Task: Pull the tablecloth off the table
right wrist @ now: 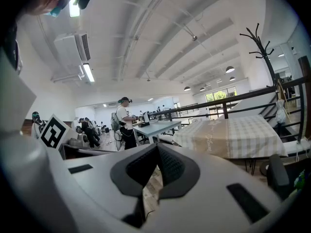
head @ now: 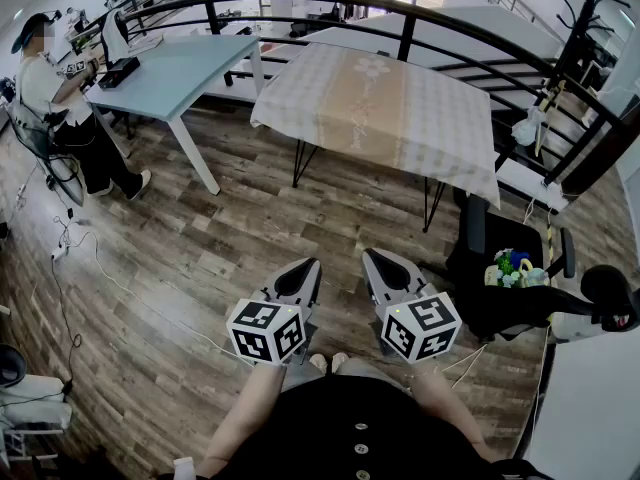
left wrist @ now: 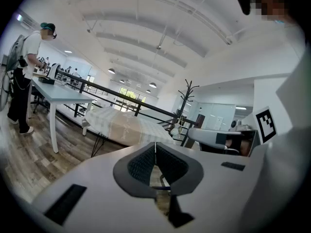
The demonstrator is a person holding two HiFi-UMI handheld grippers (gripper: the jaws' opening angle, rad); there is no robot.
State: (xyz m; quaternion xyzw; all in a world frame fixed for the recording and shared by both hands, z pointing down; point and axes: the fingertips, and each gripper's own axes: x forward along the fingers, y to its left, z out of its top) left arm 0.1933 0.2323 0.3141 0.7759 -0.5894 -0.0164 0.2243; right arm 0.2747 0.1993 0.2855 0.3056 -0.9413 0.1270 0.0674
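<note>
Both shut & empty: left hand-held gripper (head: 308, 266) (left wrist: 155, 144), right hand-held gripper (head: 372, 258) (right wrist: 156, 146); beige-and-white checked fabric tablecloth (head: 380, 108) lies well ahead of them.
L to R: person (head: 45, 88) at pale-blue rectangular desk (head: 170, 73), far left; a wide stretch of brown wood-plank floor (head: 200, 248) lies bare btwn that and the grippers, which sit side by side, jaw tips meeting, nothing btwn. Tablecloth covers the centre desk (head: 300, 163), hem hanging over the near edge & corners, thin black legs showing below. Curved black metal railing (head: 400, 13) runs close behind it. Black chair (head: 480, 258) crowds the cloth's right corner.
</note>
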